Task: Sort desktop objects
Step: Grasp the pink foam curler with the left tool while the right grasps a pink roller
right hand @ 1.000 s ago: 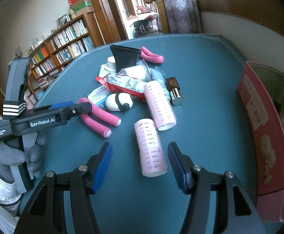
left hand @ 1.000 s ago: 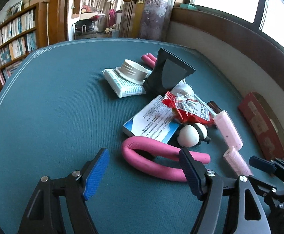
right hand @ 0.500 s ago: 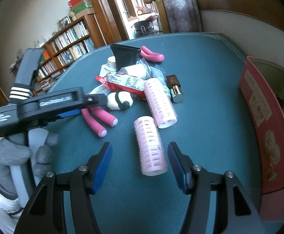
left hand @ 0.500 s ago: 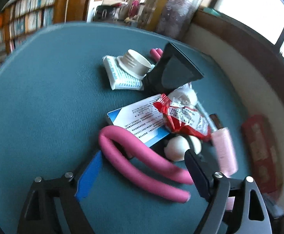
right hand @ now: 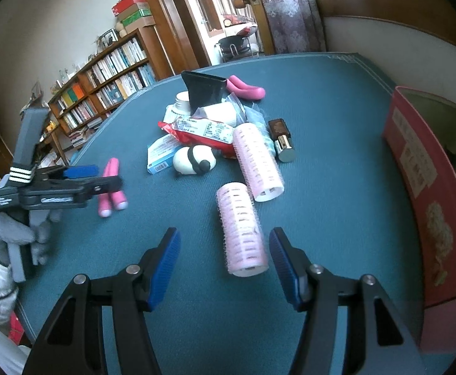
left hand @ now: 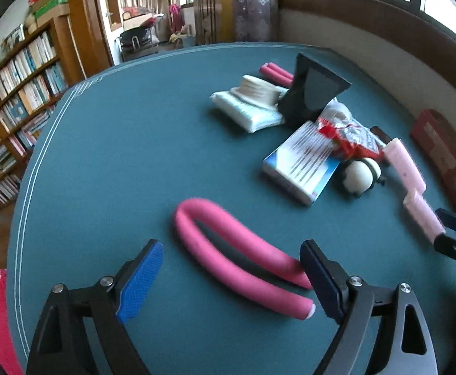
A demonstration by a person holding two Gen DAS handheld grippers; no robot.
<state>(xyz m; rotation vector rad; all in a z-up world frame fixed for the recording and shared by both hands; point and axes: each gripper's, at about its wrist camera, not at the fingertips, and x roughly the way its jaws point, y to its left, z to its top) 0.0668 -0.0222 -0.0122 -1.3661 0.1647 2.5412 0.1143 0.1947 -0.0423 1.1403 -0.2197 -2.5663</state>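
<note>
A bent pink foam curler point(left hand: 193, 207) lies on the blue-green table mat point(left hand: 118, 156), its two ends between the jaws of my left gripper point(left hand: 231, 245). Those jaws are opening and the pads do not touch it. In the right wrist view the same curler point(right hand: 112, 187) lies beside the left gripper point(right hand: 103, 178), which a gloved hand point(right hand: 6, 237) holds. My right gripper point(right hand: 225, 234) stands open around the near end of a pale pink hair roller point(right hand: 242, 228), with gaps on both sides.
A pile sits further back: a second pink roller point(right hand: 256, 159), panda toy point(right hand: 193, 159), blue-white box point(left hand: 303, 165), red snack packet point(right hand: 203, 131), black nozzle point(left hand: 312, 93), white lid point(left hand: 259, 89), brown bottle point(right hand: 281, 140). A red box point(right hand: 428, 187) stands at the right.
The pink foam curler has shifted left, away from the pile, together with my left gripper, whose jaws have spread wider. The right gripper and the roller have stayed put.
</note>
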